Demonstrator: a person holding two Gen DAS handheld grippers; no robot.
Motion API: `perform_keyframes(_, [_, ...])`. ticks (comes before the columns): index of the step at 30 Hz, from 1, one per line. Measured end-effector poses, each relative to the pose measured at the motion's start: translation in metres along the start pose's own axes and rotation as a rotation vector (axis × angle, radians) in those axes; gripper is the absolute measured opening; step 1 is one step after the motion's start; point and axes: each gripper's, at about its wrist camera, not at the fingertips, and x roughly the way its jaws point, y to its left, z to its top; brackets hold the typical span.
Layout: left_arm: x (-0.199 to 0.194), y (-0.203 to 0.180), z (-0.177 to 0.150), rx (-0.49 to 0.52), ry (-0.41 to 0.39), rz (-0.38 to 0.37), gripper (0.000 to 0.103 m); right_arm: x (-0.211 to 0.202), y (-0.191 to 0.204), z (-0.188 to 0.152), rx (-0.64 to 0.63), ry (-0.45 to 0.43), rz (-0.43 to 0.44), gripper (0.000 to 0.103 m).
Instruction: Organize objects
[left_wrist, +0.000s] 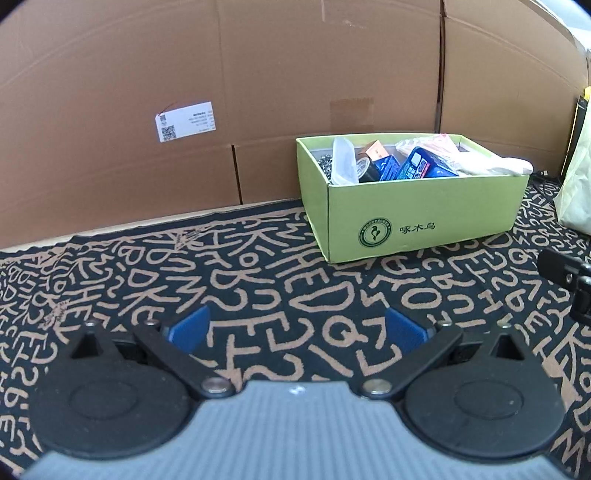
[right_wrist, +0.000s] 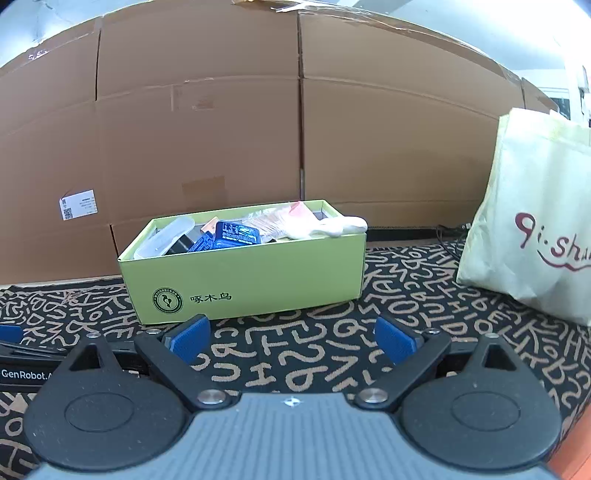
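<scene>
Both tongs, left and right, were spread wide and empty over the lettered mat. "GenRobot" showed on the left one. Beyond stood the filled green "Woodpecker" box, a "qi.sh…" bag beside it.

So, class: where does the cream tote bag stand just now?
In the right wrist view, the cream tote bag stands at the far right on the patterned mat, against the cardboard wall, to the right of the green box.

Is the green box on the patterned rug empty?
No: the green box is open and crowded with things, among them a blue packet, a clear plastic tub and a white item hanging over its rim.
</scene>
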Motion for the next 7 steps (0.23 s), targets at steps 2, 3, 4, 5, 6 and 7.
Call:
perform_keyframes(2, [-0.0005,0.0018,0.0002,0.002,0.003,-0.025,0.103,0.0000,-0.0008,-0.0013,0.003,0.005,-0.003,0.099])
perform_keyframes(3, [-0.0016,0.0025,-0.0005,0.003,0.000,-0.039,0.103,-0.0001,-0.0009,-0.0021,0.006,0.008,-0.003,0.099])
perform_keyframes(4, [-0.0029,0.0030,-0.0013,0.000,-0.003,-0.043,0.103,-0.0004,-0.0007,-0.0027,0.009,0.011,-0.003,0.099])
perform_keyframes(5, [-0.0034,0.0037,-0.0018,0.000,-0.005,-0.045,0.103,-0.0004,-0.0006,-0.0033,0.013,0.013,-0.003,0.099])
perform_keyframes(6, [-0.0042,0.0034,-0.0019,0.001,-0.005,-0.043,0.103,-0.0009,-0.0001,-0.0039,0.016,0.014,-0.003,0.099])
perform_keyframes(7, [-0.0038,0.0044,-0.0021,0.002,-0.003,-0.046,0.103,-0.0008,0.0003,-0.0043,0.018,0.017,-0.004,0.099])
